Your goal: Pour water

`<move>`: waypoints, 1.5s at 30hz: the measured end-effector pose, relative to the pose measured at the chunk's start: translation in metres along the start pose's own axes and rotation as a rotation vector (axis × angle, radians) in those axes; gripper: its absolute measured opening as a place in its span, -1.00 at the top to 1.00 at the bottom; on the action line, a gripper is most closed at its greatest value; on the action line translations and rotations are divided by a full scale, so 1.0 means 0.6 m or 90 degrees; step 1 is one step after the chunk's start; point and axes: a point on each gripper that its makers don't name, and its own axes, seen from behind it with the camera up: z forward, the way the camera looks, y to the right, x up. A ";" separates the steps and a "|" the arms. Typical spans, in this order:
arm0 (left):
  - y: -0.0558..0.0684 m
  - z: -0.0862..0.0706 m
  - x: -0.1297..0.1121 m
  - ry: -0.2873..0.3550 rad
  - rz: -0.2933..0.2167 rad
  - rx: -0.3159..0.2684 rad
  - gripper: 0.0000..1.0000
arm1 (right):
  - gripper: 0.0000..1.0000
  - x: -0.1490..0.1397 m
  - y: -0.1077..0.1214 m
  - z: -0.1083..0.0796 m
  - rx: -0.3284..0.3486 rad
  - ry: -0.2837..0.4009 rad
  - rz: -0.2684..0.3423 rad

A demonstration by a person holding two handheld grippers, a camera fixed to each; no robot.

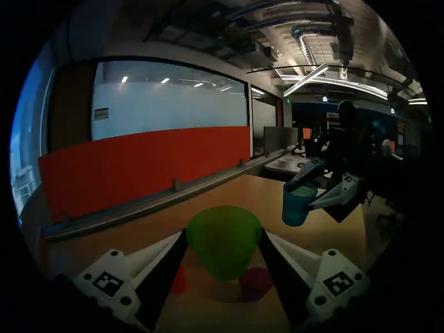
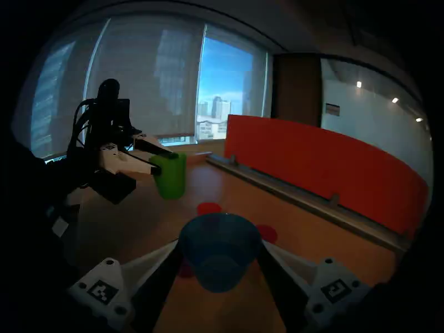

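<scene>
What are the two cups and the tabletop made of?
Green cup: probably plastic, translucent and slightly glossy; light glows through its wall.
Blue cup: the same look, translucent plastic; its inside shows through the wall.
Tabletop: wood or wood-look laminate, smooth tan surface with a soft sheen; I can't tell which.

- A light-brown wooden surface (image 1: 244, 191) runs through the room, seen in both views.
- An orange-red divider panel (image 1: 144, 161) stands along its far edge, with a grey rail (image 1: 166, 195) at the panel's foot.
- Above the panel is a pale glazed wall (image 1: 166, 100) that reflects small ceiling lights.
- The ceiling (image 1: 266, 33) is open, with ducts and long light strips (image 1: 311, 77).
- The right gripper view shows 1 uncovered window pane (image 2: 227, 83) with blue sky and tall buildings.
- Grey blinds (image 2: 150, 72) cover the panes beside it.
- A brown wall panel (image 2: 297, 89) stands right of the window.
- The room is dim.
</scene>
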 end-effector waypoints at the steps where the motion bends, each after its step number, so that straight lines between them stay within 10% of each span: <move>1: 0.001 -0.001 0.002 0.003 0.001 0.000 -0.79 | -0.81 0.001 0.001 0.000 -0.001 0.002 0.000; 45: 0.016 0.002 -0.016 0.040 0.018 -0.001 -0.78 | -0.83 0.071 0.010 0.018 0.010 0.115 -0.013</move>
